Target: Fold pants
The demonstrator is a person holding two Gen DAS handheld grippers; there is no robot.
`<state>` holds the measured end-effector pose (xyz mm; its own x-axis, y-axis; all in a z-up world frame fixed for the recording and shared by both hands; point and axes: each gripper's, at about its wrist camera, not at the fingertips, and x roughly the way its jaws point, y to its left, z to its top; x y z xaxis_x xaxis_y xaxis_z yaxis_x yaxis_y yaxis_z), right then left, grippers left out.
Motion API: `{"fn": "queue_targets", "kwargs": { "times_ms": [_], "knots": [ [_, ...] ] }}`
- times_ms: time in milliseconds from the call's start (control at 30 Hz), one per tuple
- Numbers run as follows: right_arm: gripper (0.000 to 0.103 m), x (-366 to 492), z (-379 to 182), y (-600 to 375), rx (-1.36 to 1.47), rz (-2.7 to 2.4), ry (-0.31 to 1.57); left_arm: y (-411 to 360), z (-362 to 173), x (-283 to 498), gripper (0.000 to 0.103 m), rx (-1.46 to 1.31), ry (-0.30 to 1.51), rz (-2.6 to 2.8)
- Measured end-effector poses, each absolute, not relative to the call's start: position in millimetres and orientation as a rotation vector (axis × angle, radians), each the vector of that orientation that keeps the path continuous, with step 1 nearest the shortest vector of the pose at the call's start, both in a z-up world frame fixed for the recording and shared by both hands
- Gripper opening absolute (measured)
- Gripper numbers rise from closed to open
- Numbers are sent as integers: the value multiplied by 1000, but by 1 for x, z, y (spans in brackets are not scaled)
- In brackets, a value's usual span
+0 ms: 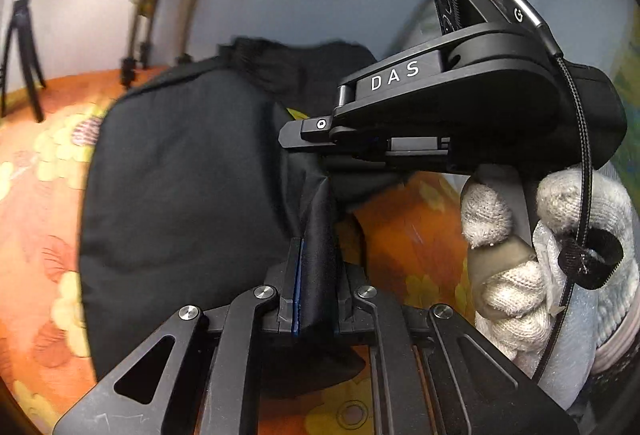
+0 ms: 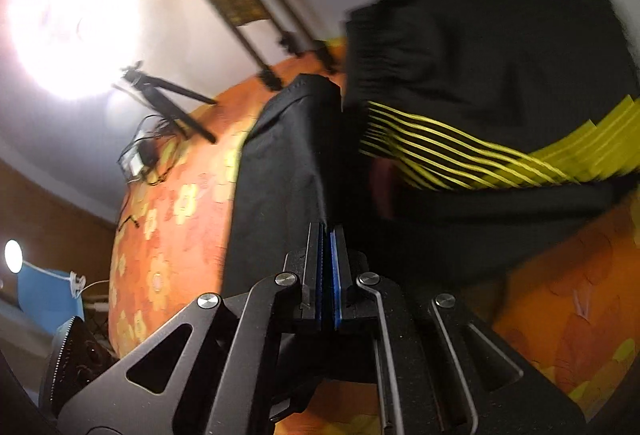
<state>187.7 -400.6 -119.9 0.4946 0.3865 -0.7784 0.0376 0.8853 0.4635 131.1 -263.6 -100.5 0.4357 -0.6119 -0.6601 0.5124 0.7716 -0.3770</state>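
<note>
The pants (image 1: 188, 171) are black, with a gathered waistband and yellow stripes (image 2: 472, 151) on one side. They are lifted off an orange flowered bedspread (image 1: 44, 203). My left gripper (image 1: 316, 247) is shut on a bunched fold of the black cloth. In the left wrist view the right gripper (image 1: 304, 139) comes in from the right, held by a hand in a white knit glove (image 1: 520, 267), its tip clamped on the same cloth. The right wrist view shows my right gripper (image 2: 327, 235) shut on a thin edge of the pants (image 2: 292, 171). That view is blurred by motion.
The bedspread (image 2: 168, 235) covers the whole work surface. Black tripods (image 1: 24, 51) stand at its far edge by a pale wall, one (image 2: 168, 99) near a tangle of cables. A bright lamp (image 2: 72, 19) glares at the upper left. A blue object (image 2: 44, 295) sits beyond the bed's edge.
</note>
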Motion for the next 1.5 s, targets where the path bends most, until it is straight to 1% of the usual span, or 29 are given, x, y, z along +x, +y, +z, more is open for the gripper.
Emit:
{"fn": "queue_targets", "kwargs": {
  "times_ms": [133, 400, 433, 467, 600, 700, 733, 767, 933, 1100, 1167, 1333, 1500],
  "knots": [
    [4, 175, -136, -424, 479, 204, 1040, -282, -112, 128, 9, -49, 888, -725],
    [4, 175, -151, -423, 441, 196, 1051, -300, -120, 111, 9, 37, 928, -745],
    [4, 175, -152, -422, 430, 191, 1050, -299, -119, 106, 11, 48, 934, -755],
    [4, 175, -152, -421, 428, 189, 1051, -297, -118, 103, 15, 60, 939, -762],
    [5, 173, -153, -423, 421, 200, 1061, -283, -112, 80, 15, 88, 954, -784],
    [6, 166, -146, -427, 339, 156, 1040, -266, -106, 76, 15, 73, 956, -773],
    [10, 162, -141, -428, 296, 126, 1025, -259, -104, 78, 15, 55, 959, -767],
    [10, 158, -136, -430, 262, 103, 1006, -252, -101, 80, 15, 42, 955, -757],
    [10, 143, -116, -433, 270, 162, 923, -221, -93, 103, 15, 13, 921, -647],
    [10, 138, -104, -405, 230, 280, 867, -194, -100, 125, 15, -54, 920, -568],
    [10, 141, -101, -391, 215, 340, 854, -191, -103, 121, 15, -48, 909, -557],
    [10, 156, -124, -356, 114, 348, 917, -188, -121, 129, 15, -70, 962, -548],
    [10, 179, -154, -368, 130, 268, 995, -193, -128, 129, 15, -30, 993, -579]
  ]
}}
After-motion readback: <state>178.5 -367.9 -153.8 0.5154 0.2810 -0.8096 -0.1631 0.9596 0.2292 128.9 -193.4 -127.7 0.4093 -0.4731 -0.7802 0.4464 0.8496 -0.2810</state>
